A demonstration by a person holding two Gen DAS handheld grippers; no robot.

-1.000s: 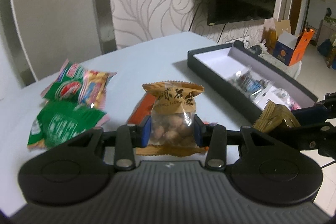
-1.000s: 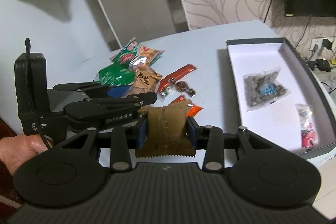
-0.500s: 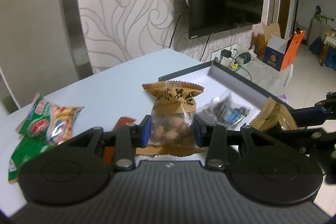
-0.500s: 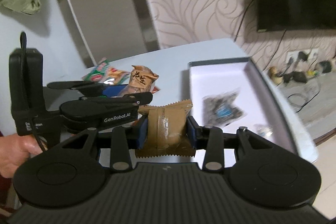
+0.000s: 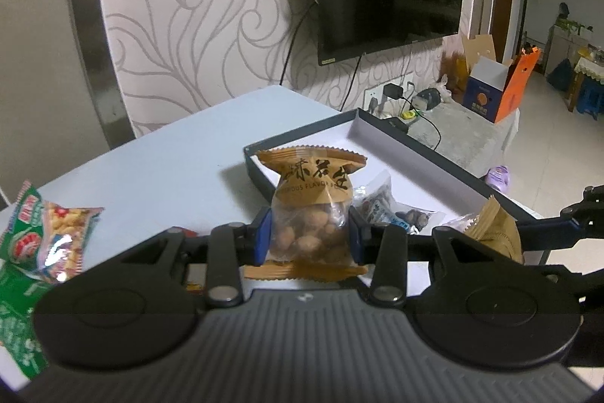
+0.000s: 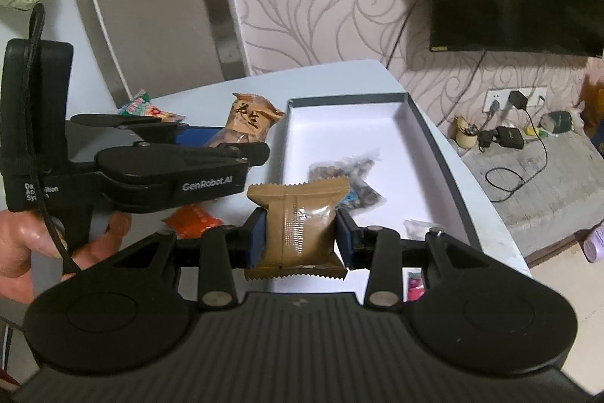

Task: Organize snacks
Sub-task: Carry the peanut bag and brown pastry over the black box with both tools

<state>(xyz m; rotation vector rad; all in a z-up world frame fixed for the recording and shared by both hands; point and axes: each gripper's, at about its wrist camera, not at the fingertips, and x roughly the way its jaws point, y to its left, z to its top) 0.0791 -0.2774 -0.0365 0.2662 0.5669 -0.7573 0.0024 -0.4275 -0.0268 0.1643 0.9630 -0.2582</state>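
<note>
Both tools carry a snack packet: the left tool clamps a clear-bottomed peanut packet between its blue pads, upright, with its orange crimped top standing above them, and the right tool clamps a brown foil packet the same way, back seam facing the camera. In the left wrist view the peanut packet covers the near corner of the dark-walled box on the pale bench, and hides part of a clear bag of dark snacks lying inside at about 3 o'clock of it. At 3 o'clock in that view, the brown foil packet shows only as an edge, the right tool's frame cut off by the picture's rim. At 9 o'clock, green and red packets lie on the bench, partly behind the tool's body. In the right wrist view the foil packet hangs over the box's near left part; the dark snack bag is half hidden behind it, and a small pink packet at 5 o'clock is mostly covered by the tool. A hand grips the left tool's handle at 9 o'clock, cut off at the frame edge. An orange packet lies beneath that tool, its print unreadable.
</note>
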